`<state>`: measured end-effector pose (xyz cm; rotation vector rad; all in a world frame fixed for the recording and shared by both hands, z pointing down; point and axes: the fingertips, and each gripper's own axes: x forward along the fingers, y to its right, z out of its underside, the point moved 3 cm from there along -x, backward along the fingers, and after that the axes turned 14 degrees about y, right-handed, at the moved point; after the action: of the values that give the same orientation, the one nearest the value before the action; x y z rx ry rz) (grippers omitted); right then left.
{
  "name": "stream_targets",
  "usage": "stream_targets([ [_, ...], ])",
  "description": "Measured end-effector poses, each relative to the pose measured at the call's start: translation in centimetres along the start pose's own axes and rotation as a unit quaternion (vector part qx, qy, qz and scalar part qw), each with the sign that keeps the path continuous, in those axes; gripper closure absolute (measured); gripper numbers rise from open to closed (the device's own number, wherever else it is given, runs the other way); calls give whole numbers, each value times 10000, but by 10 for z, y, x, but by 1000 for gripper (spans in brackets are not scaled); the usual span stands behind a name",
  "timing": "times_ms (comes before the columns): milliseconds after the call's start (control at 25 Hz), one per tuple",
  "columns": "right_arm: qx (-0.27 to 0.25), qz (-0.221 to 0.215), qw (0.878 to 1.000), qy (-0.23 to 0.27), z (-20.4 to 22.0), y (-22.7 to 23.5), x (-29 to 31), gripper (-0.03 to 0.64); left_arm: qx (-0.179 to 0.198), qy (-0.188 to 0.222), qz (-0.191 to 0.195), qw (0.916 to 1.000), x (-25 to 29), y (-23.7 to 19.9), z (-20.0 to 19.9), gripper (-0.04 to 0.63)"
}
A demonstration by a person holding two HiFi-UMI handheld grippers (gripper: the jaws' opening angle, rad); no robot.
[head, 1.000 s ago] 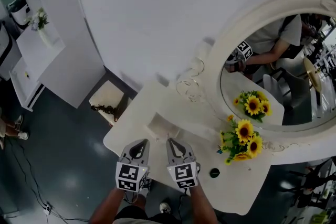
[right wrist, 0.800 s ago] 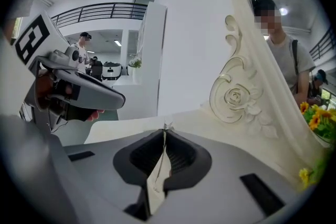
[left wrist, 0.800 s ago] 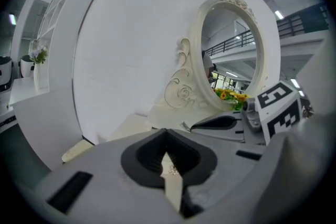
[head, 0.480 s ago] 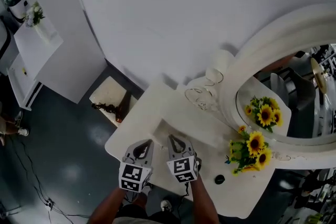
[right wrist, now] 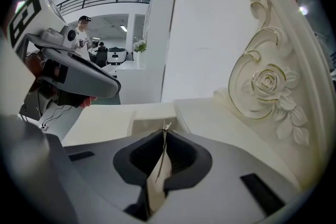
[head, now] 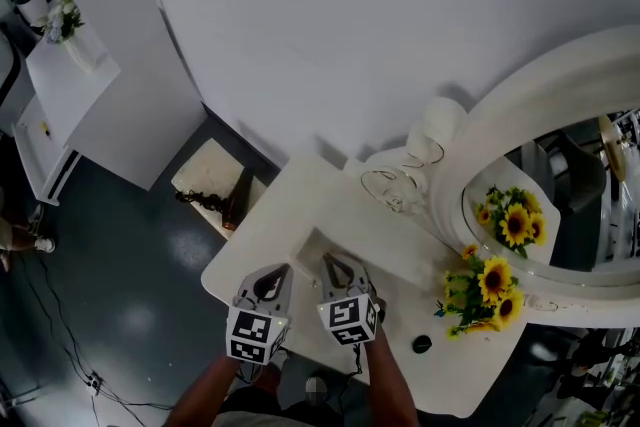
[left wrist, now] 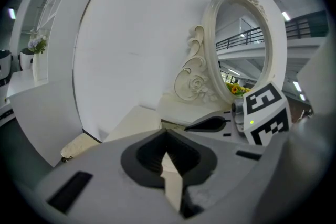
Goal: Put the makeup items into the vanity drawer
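The white vanity (head: pixel 290 205) stands below me with a rectangular recess (head: pixel 318 248) in its top near the front edge. A small round black item (head: pixel 422 344) lies on the top by the sunflowers. Side by side over the near edge are my left gripper (head: pixel 272 272) and right gripper (head: pixel 335 263). In the left gripper view the left gripper (left wrist: pixel 167 136) has its jaws closed tip to tip on nothing. The right gripper (right wrist: pixel 165 131) is likewise shut and empty, pointing at the recess (right wrist: pixel 149 122).
An oval mirror (head: pixel 560 205) in a carved white frame rises at the back right, with a sunflower bunch (head: pixel 483 287) in front of it. A low stool (head: pixel 210 185) stands on the dark floor to the left. White shelving (head: pixel 60 85) is further left.
The head view has swung, so the mirror and sunflowers slid right and lower. Both grippers stay side by side and shut, a little closer to the vanity's front edge.
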<state>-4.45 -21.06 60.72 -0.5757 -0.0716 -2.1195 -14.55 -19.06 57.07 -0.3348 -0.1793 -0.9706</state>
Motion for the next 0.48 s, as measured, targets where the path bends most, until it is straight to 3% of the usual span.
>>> stream_targets([
  [120, 104, -133, 9998, 49, -1, -4, 0, 574, -1, -5, -4, 10000, 0, -1, 1, 595],
  [200, 218, -232, 9995, 86, -1, -8, 0, 469, 5, 4, -6, 10000, -1, -2, 0, 595],
  [480, 409, -183, 9989, 149, -3, -6, -4, 451, 35, 52, -20, 10000, -5, 0, -3, 595],
])
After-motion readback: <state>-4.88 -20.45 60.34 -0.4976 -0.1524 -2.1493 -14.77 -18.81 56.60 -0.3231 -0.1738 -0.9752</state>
